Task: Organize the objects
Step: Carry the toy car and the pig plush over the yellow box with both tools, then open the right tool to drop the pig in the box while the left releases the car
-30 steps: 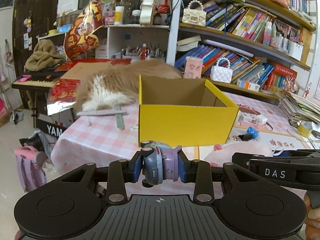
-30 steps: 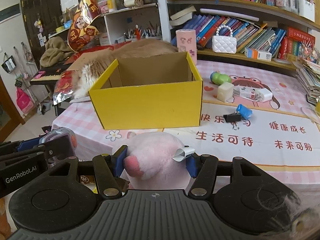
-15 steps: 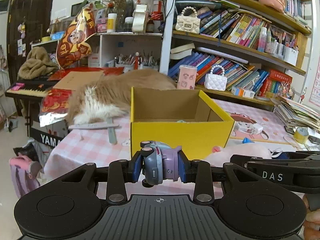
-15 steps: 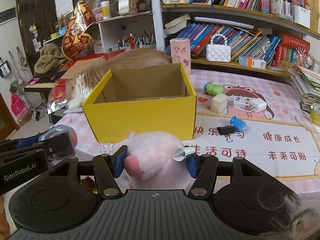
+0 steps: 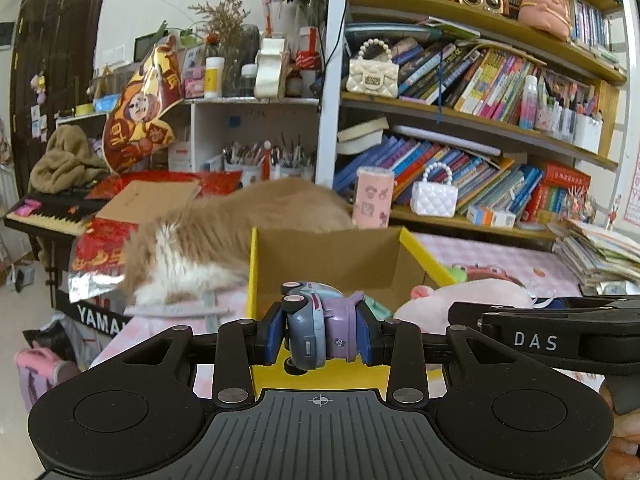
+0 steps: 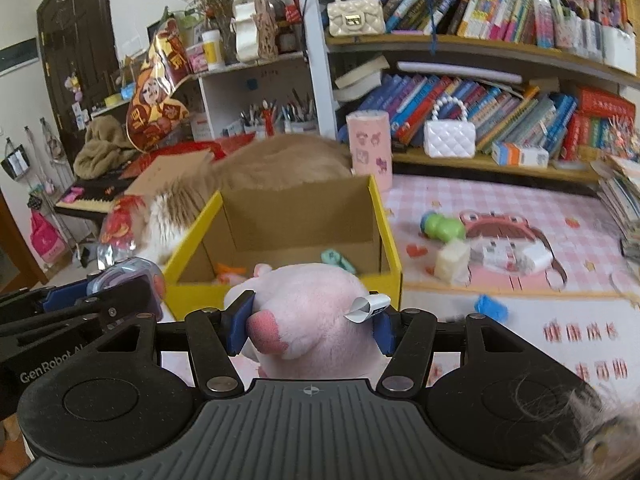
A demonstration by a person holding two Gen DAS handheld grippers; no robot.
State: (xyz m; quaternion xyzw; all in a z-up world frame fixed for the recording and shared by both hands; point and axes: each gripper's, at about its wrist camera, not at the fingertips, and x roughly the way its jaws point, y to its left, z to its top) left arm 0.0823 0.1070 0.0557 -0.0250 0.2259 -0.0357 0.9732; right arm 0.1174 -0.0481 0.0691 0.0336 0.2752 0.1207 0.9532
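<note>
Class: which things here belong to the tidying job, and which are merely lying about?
Job: toy car in left gripper; pink plush in right gripper; yellow box.

Lying about: cat, white handbag, books.

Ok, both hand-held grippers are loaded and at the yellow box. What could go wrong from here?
1. The left hand-held gripper with the toy car and the right hand-held gripper with the pink plush sit side by side at the yellow box; dropping together, they may collide.
2. The bulky plush could catch on the box's front wall instead of clearing it.
3. The cat lies against the box and might stir and shift it.
</note>
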